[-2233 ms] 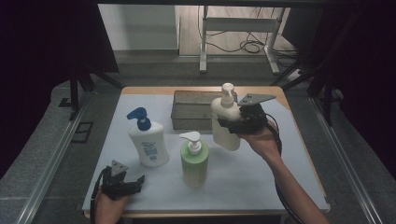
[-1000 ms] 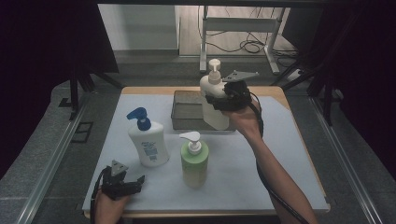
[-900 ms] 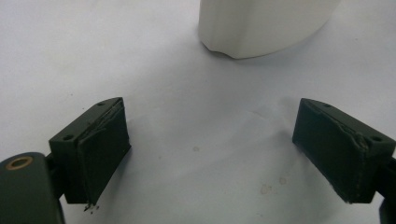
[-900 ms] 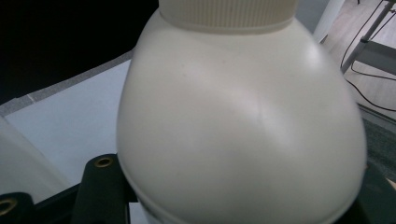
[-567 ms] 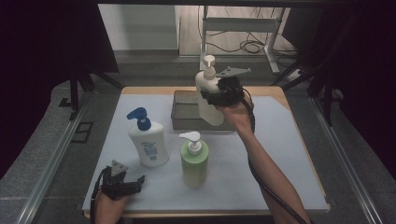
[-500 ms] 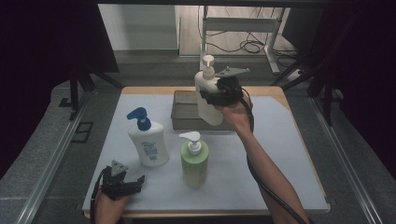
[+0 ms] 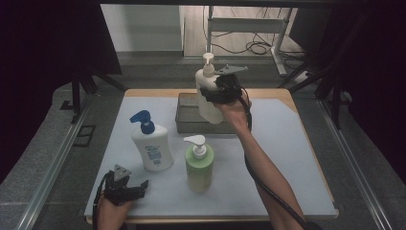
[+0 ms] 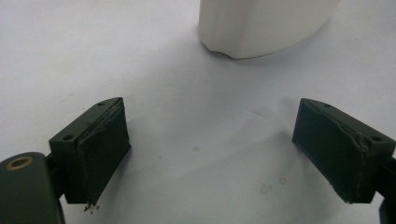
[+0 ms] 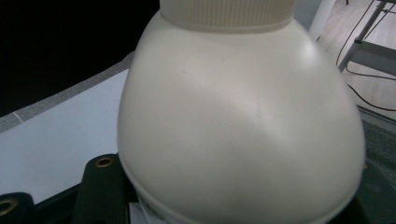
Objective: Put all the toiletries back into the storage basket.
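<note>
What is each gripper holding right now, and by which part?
The right gripper holds the cream pump bottle by its body, lifted over the grey tray. The left gripper is open, holding nothing.

The cream bottle (image 9: pixel 238 121) is showing as smooth plastic with a soft satin sheen, and its collar is finely ribbed. The white bottle (image 7: pixel 152 146) is looking like glossier plastic, carrying a printed label and a shiny blue pump. The green bottle (image 7: pixel 199 166) is presenting as matt, slightly translucent plastic under a white plastic pump. The tray (image 7: pixel 187 115) is appearing as dull grey metal. The table (image 7: pixel 297 158) is lying under a matt, pale sheet, faintly speckled with stains, with a wood edge showing around it. The left gripper (image 8: pixel 210 154) pads are looking like matt dark rubber, scuffed and fraying at the edges.
</note>
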`<action>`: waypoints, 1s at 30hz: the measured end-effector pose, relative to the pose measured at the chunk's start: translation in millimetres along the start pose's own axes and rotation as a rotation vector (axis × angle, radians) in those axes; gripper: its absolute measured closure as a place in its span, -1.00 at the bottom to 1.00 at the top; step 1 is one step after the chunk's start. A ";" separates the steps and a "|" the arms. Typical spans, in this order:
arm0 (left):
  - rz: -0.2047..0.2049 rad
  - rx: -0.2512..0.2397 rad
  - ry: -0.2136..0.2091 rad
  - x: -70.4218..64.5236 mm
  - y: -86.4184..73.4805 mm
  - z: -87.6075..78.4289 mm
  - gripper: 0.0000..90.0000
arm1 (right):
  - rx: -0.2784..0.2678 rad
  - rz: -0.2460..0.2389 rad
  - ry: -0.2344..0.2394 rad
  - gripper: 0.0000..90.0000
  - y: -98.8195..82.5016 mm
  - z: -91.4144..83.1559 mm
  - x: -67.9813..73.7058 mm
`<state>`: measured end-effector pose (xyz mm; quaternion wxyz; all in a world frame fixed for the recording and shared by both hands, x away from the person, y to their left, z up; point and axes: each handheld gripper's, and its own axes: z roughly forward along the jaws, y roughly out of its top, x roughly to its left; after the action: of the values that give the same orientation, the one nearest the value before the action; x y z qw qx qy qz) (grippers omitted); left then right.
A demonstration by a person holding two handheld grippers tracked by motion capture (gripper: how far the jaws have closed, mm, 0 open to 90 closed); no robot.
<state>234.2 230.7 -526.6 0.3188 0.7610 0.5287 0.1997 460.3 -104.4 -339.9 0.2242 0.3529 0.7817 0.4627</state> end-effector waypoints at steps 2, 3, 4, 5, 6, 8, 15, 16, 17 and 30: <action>0.001 0.001 0.001 0.1 0.0 -0.1 -0.77 | 0.002 0.000 -0.010 -0.13 2.3 7.5 -1.0; 0.001 0.001 0.001 0.1 0.0 -0.1 -0.77 | 0.002 0.000 -0.010 -0.13 2.3 7.5 -1.0; 0.001 0.000 0.001 0.1 -0.1 -0.1 -0.77 | 0.003 0.002 -0.014 -0.13 3.3 10.1 -1.0; 0.001 0.001 0.001 0.1 0.0 -0.1 -0.77 | 0.001 0.002 -0.014 -0.13 4.2 12.7 -1.3; 0.001 0.000 -0.001 0.1 0.0 0.0 -0.77 | 0.001 0.007 -0.013 -0.13 5.1 15.2 -1.1; 0.000 0.000 0.000 0.1 -0.1 0.0 -0.77 | 0.002 -0.003 -0.014 -0.13 7.0 21.1 -1.0; 0.001 0.001 0.000 0.2 0.0 0.0 -0.77 | 0.002 -0.003 -0.017 -0.13 9.9 35.7 0.5; 0.001 0.001 0.000 0.2 0.0 0.0 -0.77 | 0.001 0.000 -0.017 -0.13 10.1 37.8 0.8; 0.001 0.001 0.000 0.2 0.0 -0.1 -0.77 | -0.001 -0.002 -0.017 -0.13 10.2 39.9 0.7; 0.002 0.000 0.000 0.2 0.0 0.1 -0.77 | 0.013 0.016 -0.011 -0.13 -5.1 68.1 2.1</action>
<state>234.4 230.9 -526.7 0.3186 0.7615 0.5279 0.1999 503.2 -66.0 -376.5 0.2224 0.3631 0.7805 0.4577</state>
